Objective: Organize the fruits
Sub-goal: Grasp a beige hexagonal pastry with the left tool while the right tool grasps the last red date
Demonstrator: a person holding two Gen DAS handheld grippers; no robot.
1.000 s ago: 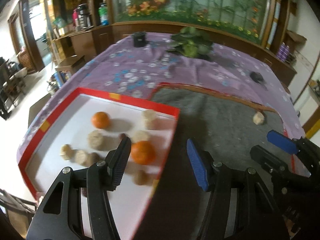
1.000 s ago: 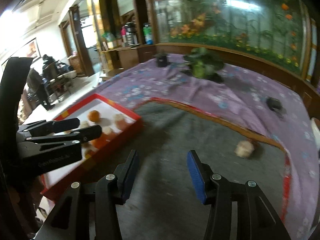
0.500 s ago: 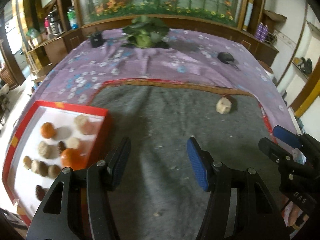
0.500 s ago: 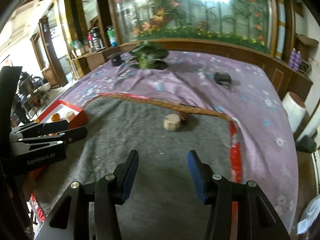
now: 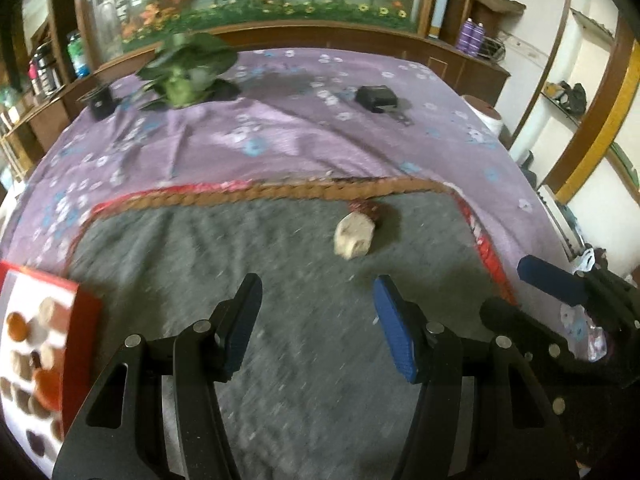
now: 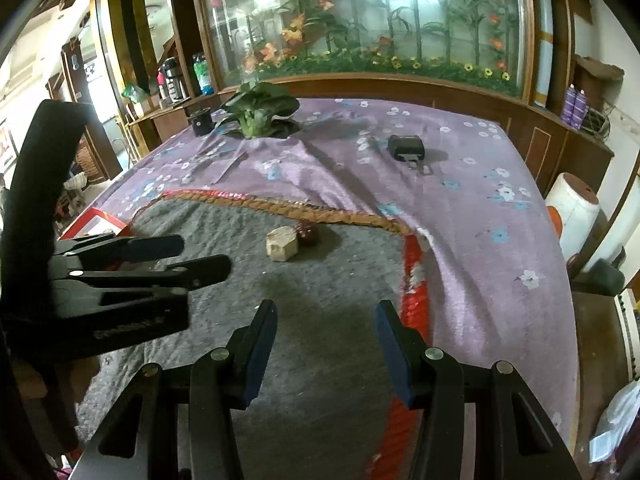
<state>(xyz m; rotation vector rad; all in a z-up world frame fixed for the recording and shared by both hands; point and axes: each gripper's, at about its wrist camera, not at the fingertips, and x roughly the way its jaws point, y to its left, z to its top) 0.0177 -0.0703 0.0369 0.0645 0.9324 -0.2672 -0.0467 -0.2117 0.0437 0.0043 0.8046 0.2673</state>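
A pale, blocky fruit (image 5: 354, 236) (image 6: 282, 243) lies on the grey mat (image 5: 280, 280) near its braided far edge, with a small dark red fruit (image 5: 366, 209) (image 6: 307, 233) touching it behind. My left gripper (image 5: 316, 312) hovers open and empty over the mat, short of the pale fruit. My right gripper (image 6: 325, 334) is open and empty too, nearer the mat's red right border. A red-rimmed white tray (image 5: 86, 332) at the far left holds oranges (image 5: 17, 322) and several pale and brown fruits. The right gripper (image 5: 532, 292) shows at the left wrist view's right edge.
A purple flowered cloth (image 5: 280, 128) (image 6: 460, 200) covers the table beyond the mat. On it sit a leafy green vegetable (image 5: 188, 68) (image 6: 256, 114), a black cup (image 5: 100, 102) (image 6: 201, 120) and a small black device (image 5: 377, 98) (image 6: 406, 147). Wooden cabinets ring the table.
Both grippers have swung to the right, away from the tray. The tray slid to the left edge of the left wrist view, and the pale fruit now lies ahead of both grippers.
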